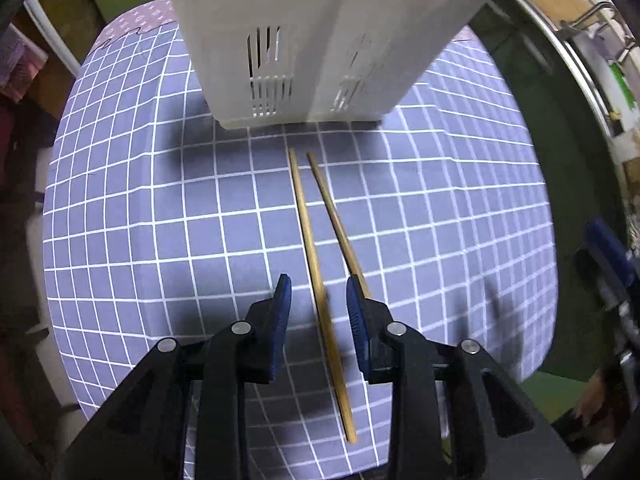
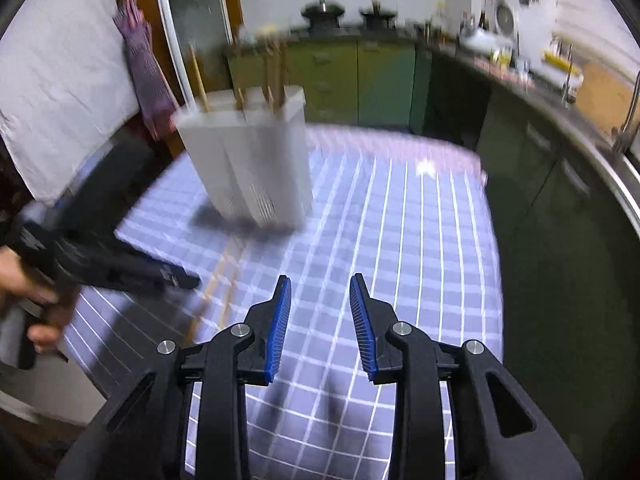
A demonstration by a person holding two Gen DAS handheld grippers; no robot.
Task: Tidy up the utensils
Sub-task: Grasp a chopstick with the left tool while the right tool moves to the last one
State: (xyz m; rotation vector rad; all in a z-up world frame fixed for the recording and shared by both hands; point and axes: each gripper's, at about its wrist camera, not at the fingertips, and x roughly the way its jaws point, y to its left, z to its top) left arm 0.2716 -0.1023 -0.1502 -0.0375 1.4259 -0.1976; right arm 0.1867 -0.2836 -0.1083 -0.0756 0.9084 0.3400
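Two wooden chopsticks (image 1: 316, 264) lie on the grid-patterned tablecloth (image 1: 160, 220), pointing toward a white slotted utensil holder (image 1: 320, 40). My left gripper (image 1: 318, 286) is open just above them; one chopstick runs between the blue pads, the other passes under the right pad (image 1: 356, 312). In the right wrist view, the holder (image 2: 248, 160) stands with several chopsticks upright in it, and the two loose chopsticks (image 2: 216, 284) lie blurred beside the left gripper (image 2: 120, 264). My right gripper (image 2: 320, 288) is open and empty above the cloth.
The table edge drops off at the left and near side. Green kitchen cabinets (image 2: 360, 76) and a counter with pots stand behind the table. A sink counter (image 2: 580, 120) runs along the right. A white cloth-covered surface (image 2: 60, 80) is at the left.
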